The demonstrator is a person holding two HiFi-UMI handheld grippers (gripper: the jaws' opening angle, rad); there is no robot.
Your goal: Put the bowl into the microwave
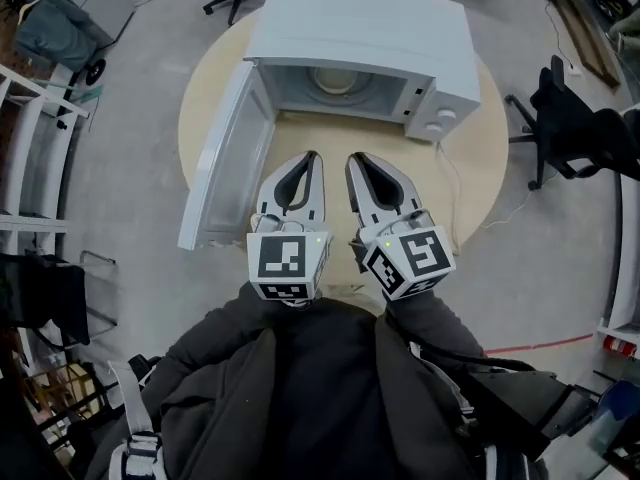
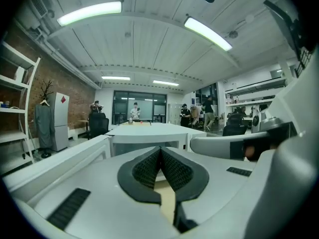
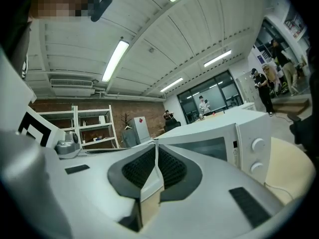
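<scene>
Microwave sits on the round table. Its door is swung fully open to the microwave's left, so the cavity is exposed.

Bowl: there's a pale round shape on the cavity floor, roughly centred. That's probably the bowl, but it's small in the head view and could just be the turntable plate. Can't confirm. No other bowl on the table in front of the microwave.

Left gripper is in front of the open cavity, tips pointing at the microwave and clear of it. In its own view the jaws are closed, pads meeting at the tips, nothing between them.

Right gripper is just beside the left one, also in front of the microwave, on the side nearer the control knobs. In its own view the jaws are together, pads in contact, empty. The microwave front and knobs show just past its tips.

Both grippers are well short of the cavity opening and neither touches the door.

Office chair stands on the floor to the right of the microwave, off the table.
</scene>
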